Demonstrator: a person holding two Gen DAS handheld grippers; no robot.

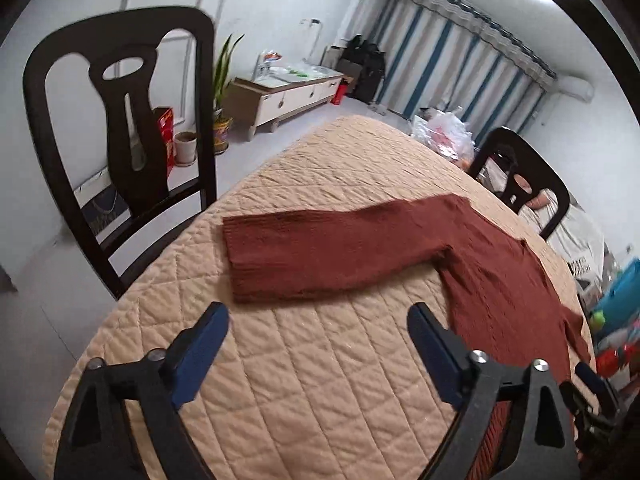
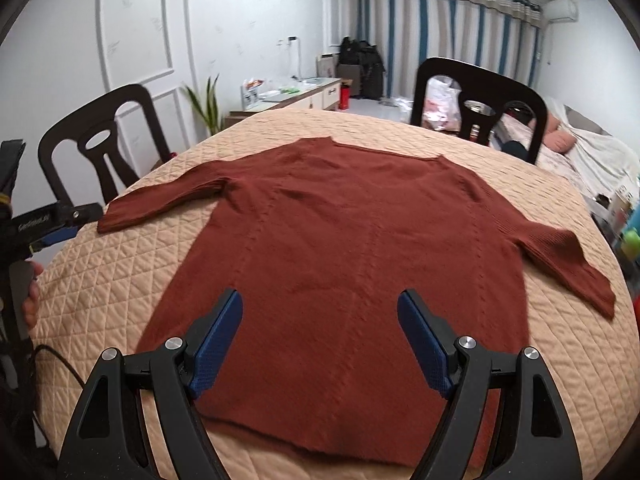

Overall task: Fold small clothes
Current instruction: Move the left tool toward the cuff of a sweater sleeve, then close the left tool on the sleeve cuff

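A rust-brown knit sweater (image 2: 340,248) lies flat on the quilted beige table cover (image 2: 120,272), both sleeves spread out and its hem toward me. In the left wrist view its left sleeve (image 1: 320,256) stretches across the cover just beyond my left gripper (image 1: 318,314), whose blue-padded jaws stand wide apart with only bare quilt between them. My right gripper (image 2: 320,300) hovers over the lower body of the sweater, jaws wide and gripping nothing. The left gripper (image 2: 52,220) also shows at the left edge of the right wrist view, beside the sleeve's cuff.
Dark wooden chairs stand at the table's left (image 1: 120,128) and far right (image 2: 480,96). A plastic bag (image 1: 444,132) sits at the far edge. A low cabinet (image 1: 288,96), potted plants and striped curtains (image 2: 440,24) line the room behind.
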